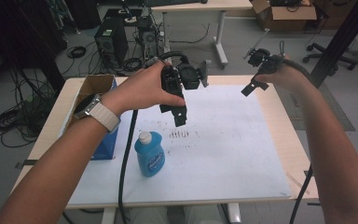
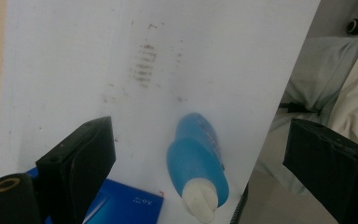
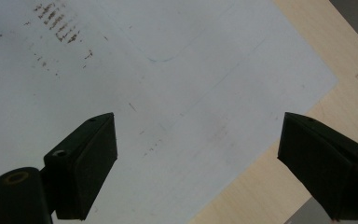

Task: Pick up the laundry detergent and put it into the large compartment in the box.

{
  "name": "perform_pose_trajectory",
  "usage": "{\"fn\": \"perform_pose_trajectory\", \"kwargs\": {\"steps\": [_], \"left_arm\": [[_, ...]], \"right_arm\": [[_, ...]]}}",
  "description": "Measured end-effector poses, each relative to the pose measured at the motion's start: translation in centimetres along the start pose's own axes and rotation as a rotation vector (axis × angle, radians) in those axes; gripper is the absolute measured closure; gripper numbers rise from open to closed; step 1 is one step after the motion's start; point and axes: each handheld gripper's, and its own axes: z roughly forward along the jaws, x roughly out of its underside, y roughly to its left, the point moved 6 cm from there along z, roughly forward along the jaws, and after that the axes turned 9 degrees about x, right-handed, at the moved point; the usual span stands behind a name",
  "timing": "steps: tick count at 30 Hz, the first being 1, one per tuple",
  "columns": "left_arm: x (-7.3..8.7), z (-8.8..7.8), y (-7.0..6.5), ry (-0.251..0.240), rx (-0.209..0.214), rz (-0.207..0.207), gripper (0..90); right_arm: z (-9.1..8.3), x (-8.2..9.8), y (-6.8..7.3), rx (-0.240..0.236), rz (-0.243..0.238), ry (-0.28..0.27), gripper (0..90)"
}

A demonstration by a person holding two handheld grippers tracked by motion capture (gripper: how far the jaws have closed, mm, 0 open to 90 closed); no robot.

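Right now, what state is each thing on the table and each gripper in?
Blue bottle: upright, white cap on, untouched.
Blue box: at the table's left edge, top flaps open.
White sheet: flat, smudged near its middle.
Left gripper: raised, open, empty.
Right gripper: raised, open, empty.

The room was dim, with a grey floor [image 1: 37, 154]. A light wooden table [image 1: 286, 140] stood in the middle, most of its top covered by a white sheet [image 1: 223, 149] smudged with dark marks. Behind it was a second desk [image 1: 200, 7] on white legs, a black computer tower [image 1: 111, 44] on the floor beside tangled cables [image 1: 9, 121], a cardboard box [image 1: 284, 14] and an office chair's wheeled base [image 1: 328, 56].
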Motion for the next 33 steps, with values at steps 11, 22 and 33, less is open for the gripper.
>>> {"fn": "perform_pose_trajectory", "kwargs": {"steps": [11,22,33], "left_arm": [[0.1,-0.3,0.0,0.005,-0.004,-0.029,8.7],[0.6,-1.7,-0.4,-0.046,-0.016,-0.169,7.7],[2.2,-2.9,-0.5,-0.068,-0.038,-0.316,7.6]], "right_arm": [[-0.1,0.0,0.1,0.005,-0.003,0.000,11.8],[-0.7,0.2,0.1,0.012,-0.006,-0.010,11.1],[-0.8,0.0,0.7,0.010,-0.016,-0.013,10.9]]}}
